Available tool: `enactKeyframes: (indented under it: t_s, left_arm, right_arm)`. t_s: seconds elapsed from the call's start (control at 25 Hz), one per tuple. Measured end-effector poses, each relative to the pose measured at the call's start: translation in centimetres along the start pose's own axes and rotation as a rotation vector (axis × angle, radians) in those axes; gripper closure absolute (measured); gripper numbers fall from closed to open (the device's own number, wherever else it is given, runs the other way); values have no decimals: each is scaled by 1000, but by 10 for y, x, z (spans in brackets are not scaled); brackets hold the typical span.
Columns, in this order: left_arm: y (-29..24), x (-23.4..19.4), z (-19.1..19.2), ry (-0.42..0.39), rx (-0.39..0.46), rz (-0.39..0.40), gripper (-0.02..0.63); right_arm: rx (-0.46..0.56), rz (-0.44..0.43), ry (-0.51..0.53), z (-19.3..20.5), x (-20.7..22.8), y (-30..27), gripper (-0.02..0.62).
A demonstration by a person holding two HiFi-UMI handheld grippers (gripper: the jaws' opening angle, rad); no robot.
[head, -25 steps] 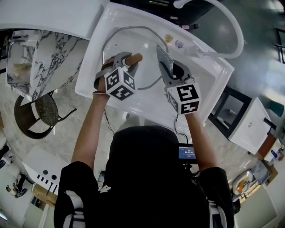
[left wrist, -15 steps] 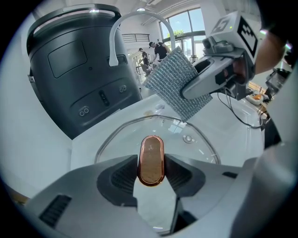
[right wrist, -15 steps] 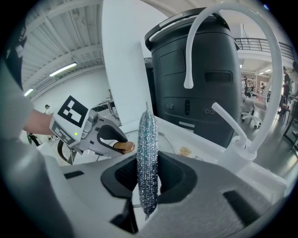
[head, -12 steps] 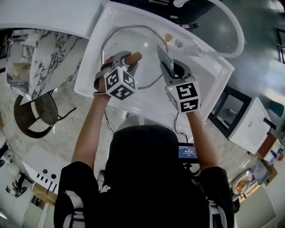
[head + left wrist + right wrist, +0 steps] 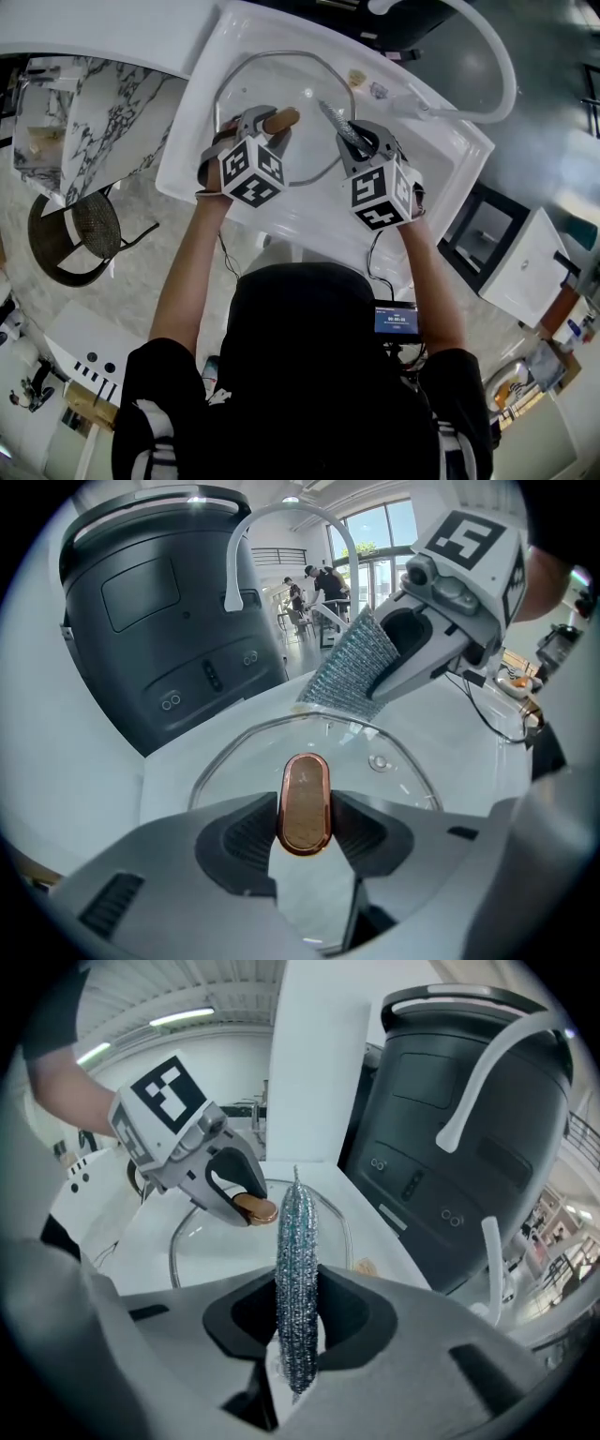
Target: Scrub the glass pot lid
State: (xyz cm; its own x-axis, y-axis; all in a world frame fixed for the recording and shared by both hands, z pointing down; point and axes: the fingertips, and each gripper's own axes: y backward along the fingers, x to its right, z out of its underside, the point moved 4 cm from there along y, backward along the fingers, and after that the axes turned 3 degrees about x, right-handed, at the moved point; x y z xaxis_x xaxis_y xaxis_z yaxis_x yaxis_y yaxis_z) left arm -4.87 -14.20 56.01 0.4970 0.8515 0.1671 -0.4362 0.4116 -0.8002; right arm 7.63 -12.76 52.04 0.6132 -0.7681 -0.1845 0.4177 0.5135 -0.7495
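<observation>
A round glass pot lid [image 5: 281, 84] with a metal rim lies in the white sink [image 5: 441, 178]. Its copper-brown handle [image 5: 305, 802] is clamped between the pads of my left gripper [image 5: 272, 127], which is shut on it. My right gripper [image 5: 352, 141] is shut on a silvery scrubbing pad [image 5: 297, 1293], held edge-on and upright between the jaws. The scrubbing pad [image 5: 335, 123] hovers over the right part of the lid, close to the handle. In the left gripper view the scrubbing pad [image 5: 352, 667] shows its broad face just past the lid [image 5: 375, 752].
A white faucet [image 5: 487, 56] arches over the sink's far right. A dark machine [image 5: 159, 611] stands behind the sink. A small brownish scrap [image 5: 355, 79] lies at the sink's back rim. A marble counter [image 5: 103, 122] and a wicker stool [image 5: 80, 239] lie to the left.
The right gripper has rolled, so its marker cube faces differently and the scrubbing pad now shows edge-on over the lid. The left gripper and the lid have stayed put.
</observation>
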Motion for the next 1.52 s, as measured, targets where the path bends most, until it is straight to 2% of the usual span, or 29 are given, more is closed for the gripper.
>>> enactKeyframes:
  t_s: [0.16,0.44,0.68,1.0,1.52]
  left_arm:
    - [0,-1,-1,9,-2,5,434]
    - [-1,-1,-1,15,-4,4,436]
    - [0,-1,0,19,-3,6,436]
    - [0,-1,0,19,-1,10,436]
    - [-1,-1,0,22,0,18,436]
  right_arm:
    - [-36,-7,162,-5,6,-4,525]
    - [-103,-38,326,-11,12,-17,526]
    - [-166,-32,375,-14,14,-34,526]
    - [-201,-19,457,-17,15,-49,526]
    - [-256,-44,517,-8,9,-59,526]
